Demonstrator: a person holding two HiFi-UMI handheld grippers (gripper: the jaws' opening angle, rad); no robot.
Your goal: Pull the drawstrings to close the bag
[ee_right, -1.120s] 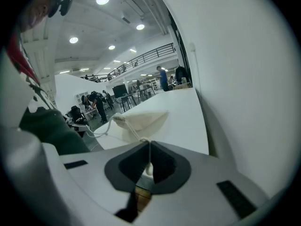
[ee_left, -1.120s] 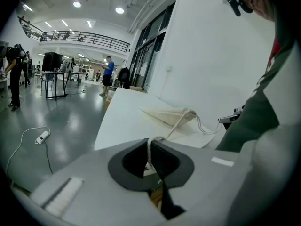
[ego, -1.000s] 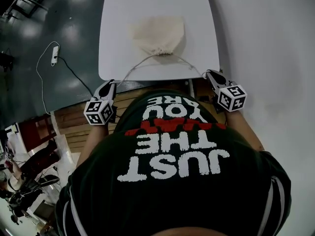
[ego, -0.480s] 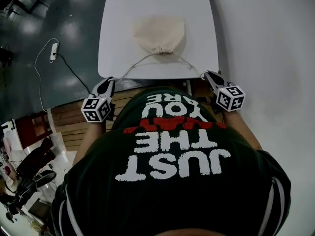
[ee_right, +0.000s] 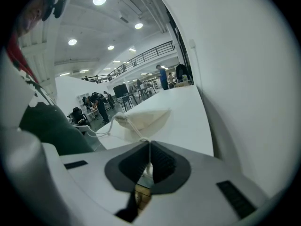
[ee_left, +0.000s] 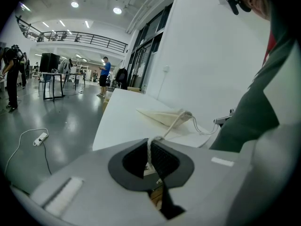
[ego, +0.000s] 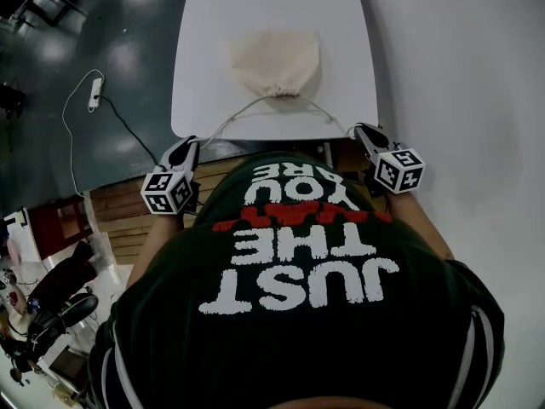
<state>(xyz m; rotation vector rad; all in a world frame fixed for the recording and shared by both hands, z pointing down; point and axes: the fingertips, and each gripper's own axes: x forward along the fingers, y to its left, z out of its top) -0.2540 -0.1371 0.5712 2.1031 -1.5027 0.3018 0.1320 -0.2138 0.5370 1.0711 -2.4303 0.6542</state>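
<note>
Head view first: look at the cloth bag [ego: 274, 62], lying flat on the white table [ego: 255, 7], mouth turned toward the person's chest and puckered into a tight gather. Follow the left drawstring [ego: 228, 119] down off the near edge into the left gripper [ego: 189, 141]. Then follow the right drawstring [ego: 328, 112] out to the right gripper [ego: 358, 129].

Over to the left gripper view: pinched shut on the white cord, right at the pads, cord running up to the bag's neck. Same story in the right gripper view: clamped together on its own cord, a thin line rising from between the pads to the gathered mouth.

Reads as the pulling step, and near its end, judging by the bunched mouth and by both grippers sitting past the table edge, well apart from each other. No telling about a leftover gap at the neck; too small from up here.

Next, probably one more outward tug on both cords together, evenly, with a firm pinch against slipping, then a release. Worth guarding against dragging such a light bag toward the edge.

As for contents: nothing seen inside, mouth drawn over. Looks flat and slack, so likely empty or close to it, but cannot confirm.
</note>
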